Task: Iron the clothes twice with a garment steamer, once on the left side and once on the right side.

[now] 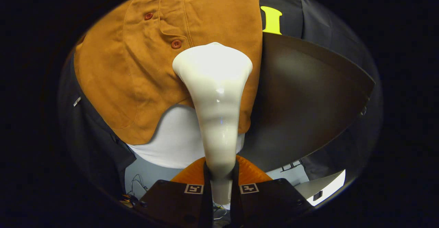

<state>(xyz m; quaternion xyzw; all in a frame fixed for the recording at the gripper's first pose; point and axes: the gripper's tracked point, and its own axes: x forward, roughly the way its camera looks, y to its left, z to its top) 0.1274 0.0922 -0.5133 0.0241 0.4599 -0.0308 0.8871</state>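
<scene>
The gripper (221, 187) has two broad, dark brown-black fingers (171, 200) with flat upper faces and rounded corners. Each carries a small square black-and-white marker near its inner edge, one on either side of the narrow gap. Small dark screw heads sit at the outer corners of the fingers. Behind them, a ribbed orange part of the gripper body curves up in an arc.

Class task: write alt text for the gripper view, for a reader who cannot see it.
The gripper is shut on a white garment steamer, whose head sits against a tan buttoned shirt worn over a white undershirt.
</scene>
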